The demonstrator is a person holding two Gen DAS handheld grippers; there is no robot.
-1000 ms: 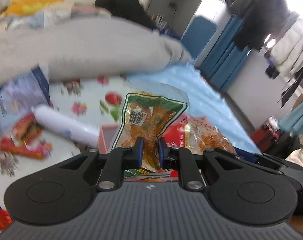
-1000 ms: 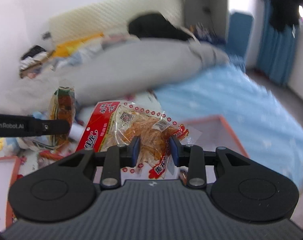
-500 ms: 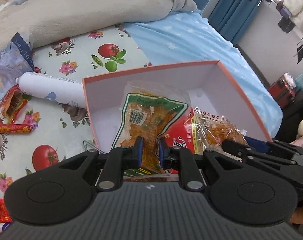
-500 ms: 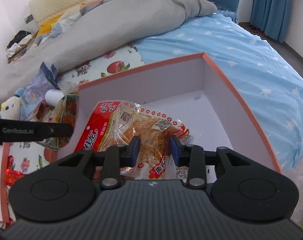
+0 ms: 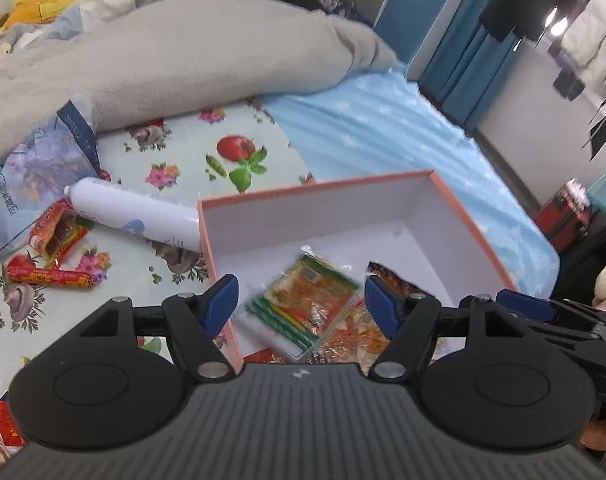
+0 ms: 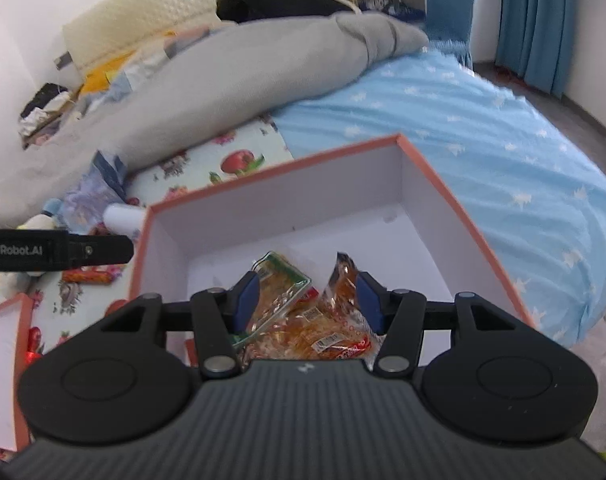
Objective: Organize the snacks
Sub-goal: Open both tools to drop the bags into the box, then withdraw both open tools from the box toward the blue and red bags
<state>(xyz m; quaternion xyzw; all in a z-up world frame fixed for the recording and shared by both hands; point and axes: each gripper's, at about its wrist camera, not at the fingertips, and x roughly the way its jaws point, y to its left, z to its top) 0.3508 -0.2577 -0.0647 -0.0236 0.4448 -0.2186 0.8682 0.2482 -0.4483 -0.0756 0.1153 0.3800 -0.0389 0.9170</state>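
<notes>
Snacks: the green packet [image 5: 303, 308] and red packet [image 6: 335, 340] now lie loose in the box [image 5: 455, 200], both tongs, left [image 5: 301, 306] and right [image 6: 307, 300], having sprung wide open and empty, so more can be fetched

Bare box floor [image 5: 383, 236] beyond snack packets [image 5: 303, 308]
</notes>
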